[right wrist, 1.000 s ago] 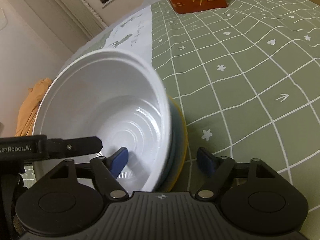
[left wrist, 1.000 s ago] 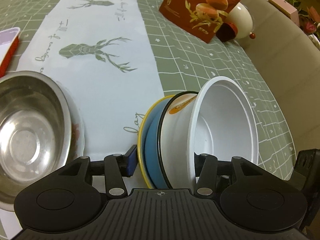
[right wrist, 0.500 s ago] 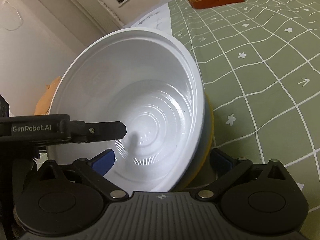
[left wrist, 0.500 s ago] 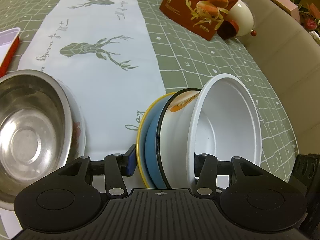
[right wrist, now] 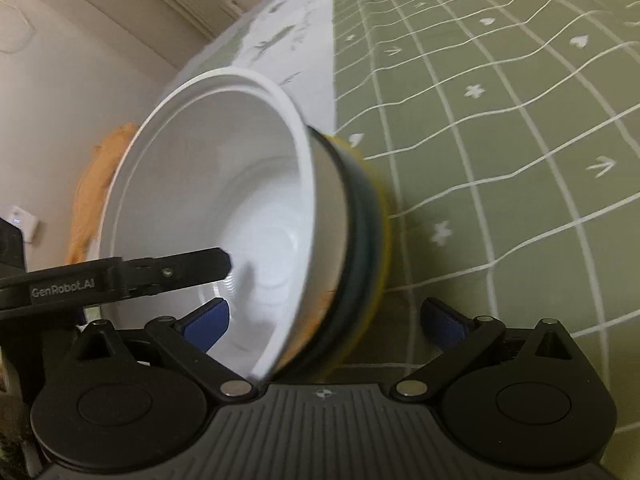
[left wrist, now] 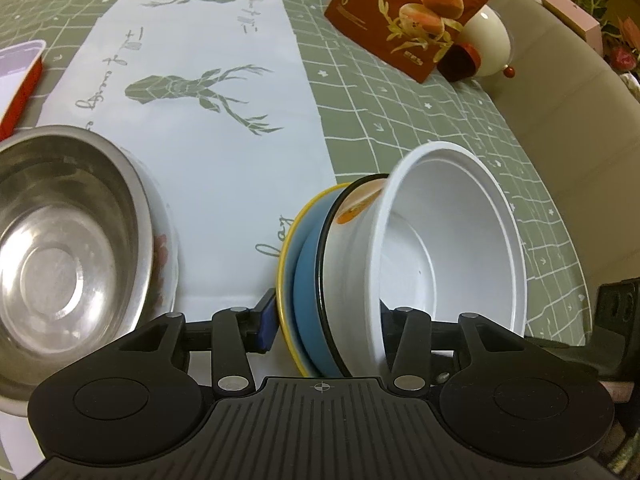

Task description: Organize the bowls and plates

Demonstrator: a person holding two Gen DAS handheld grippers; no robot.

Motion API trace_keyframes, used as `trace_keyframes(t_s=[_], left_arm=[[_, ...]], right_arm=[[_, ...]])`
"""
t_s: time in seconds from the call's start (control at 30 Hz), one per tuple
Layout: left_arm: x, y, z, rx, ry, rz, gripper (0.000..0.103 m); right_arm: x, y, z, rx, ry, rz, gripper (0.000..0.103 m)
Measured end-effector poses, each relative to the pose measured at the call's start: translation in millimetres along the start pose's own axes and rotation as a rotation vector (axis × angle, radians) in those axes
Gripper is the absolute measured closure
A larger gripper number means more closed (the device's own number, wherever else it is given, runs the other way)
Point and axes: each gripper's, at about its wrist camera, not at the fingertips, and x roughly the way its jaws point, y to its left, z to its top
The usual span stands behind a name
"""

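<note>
A stack of nested dishes is held tilted on edge: a white bowl (left wrist: 452, 240) inside a black-rimmed bowl (left wrist: 340, 248), on a blue plate (left wrist: 306, 280) with a yellow rim. My left gripper (left wrist: 326, 320) is shut on the stack, one finger behind the yellow rim, the other inside the white bowl. In the right wrist view the white bowl (right wrist: 224, 200) fills the left half, and my right gripper (right wrist: 324, 316) is open, its blue pads either side of the stack's lower edge. The left gripper's finger (right wrist: 168, 270) reaches into the bowl there.
A steel bowl (left wrist: 60, 248) sits on a flowered white plate (left wrist: 166, 248) at the left. A red-rimmed tray (left wrist: 20, 68) lies far left. A brown snack bag (left wrist: 416, 12) and a white egg-shaped toy (left wrist: 488, 48) stand at the back. A white deer runner (left wrist: 208, 92) covers the green tablecloth (right wrist: 500, 120).
The stack has tipped more upright and lifted. The right gripper has opened wider and moved in around the stack's lower edge. The left gripper's hold is unchanged.
</note>
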Motion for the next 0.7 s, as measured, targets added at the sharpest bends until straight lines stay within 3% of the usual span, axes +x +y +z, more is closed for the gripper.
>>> trace_keyframes(t_s=[0.13, 0.27, 0.53, 0.7], left_arm=[[0, 2, 0, -0.003, 0.005, -0.003, 0.057], [0, 6, 0, 0.0, 0.001, -0.006, 0.062], [0, 9, 1, -0.001, -0.001, -0.029, 0.058], [1, 11, 1, -0.009, -0.002, -0.032, 0.058]], right_arm=[[8, 29, 4, -0.141, 0.07, -0.197, 0.0], [14, 34, -2, -0.112, 0.088, -0.242, 0.0], [5, 7, 0, 0.125, 0.031, -0.169, 0.0], [2, -2, 3, 0.163, 0.004, -0.145, 0.0]])
